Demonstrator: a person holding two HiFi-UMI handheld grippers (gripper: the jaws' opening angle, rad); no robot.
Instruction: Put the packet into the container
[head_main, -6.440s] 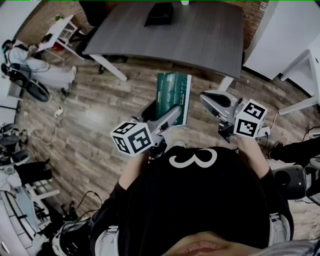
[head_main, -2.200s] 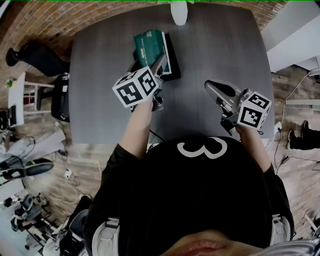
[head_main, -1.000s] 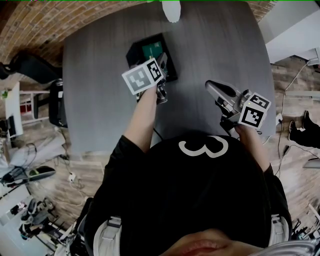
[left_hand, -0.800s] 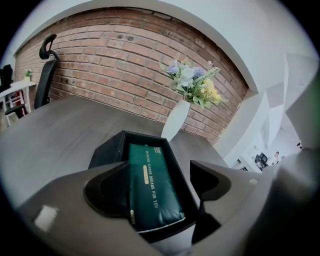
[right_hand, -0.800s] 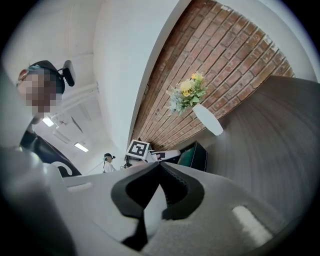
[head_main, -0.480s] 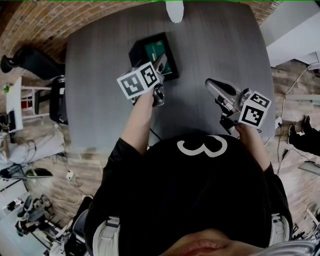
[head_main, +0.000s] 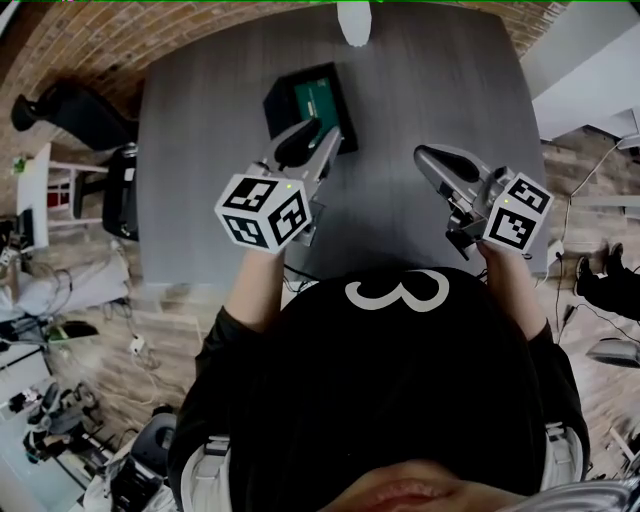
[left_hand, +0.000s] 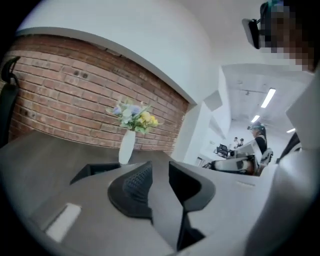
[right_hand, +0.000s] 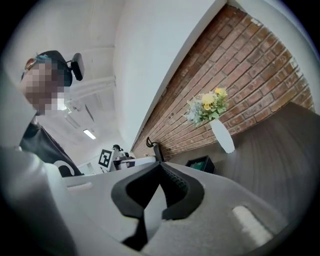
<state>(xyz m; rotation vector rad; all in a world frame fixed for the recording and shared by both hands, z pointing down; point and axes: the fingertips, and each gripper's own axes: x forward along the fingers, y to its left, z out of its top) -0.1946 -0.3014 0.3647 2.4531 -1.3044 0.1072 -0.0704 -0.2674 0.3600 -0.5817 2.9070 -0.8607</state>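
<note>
The packet (head_main: 318, 98) is inside the container (head_main: 277, 102); from the head view I see its green face within the black walls, so I judge the task as done, or very nearly. I cannot tell if the packet lies flat at the bottom or leans on one wall. The container stands on the far part of the grey table (head_main: 200, 190), and a white vase (head_main: 352, 20) with flowers stands near it, at the table's far edge. My left gripper (left_hand: 160, 164) is above the table on my side of the container, apart from it; its jaws have just been closing and now only a narrow gap is between them, with nothing in it. My right gripper (right_hand: 160, 164) is held off to the side, with its tips together and also empty. The danger I see is small. If the packet leans, a touch on the container could tip it out. If I reach there again with the left gripper to correct it, I could push the light container or hit the vase.
</note>
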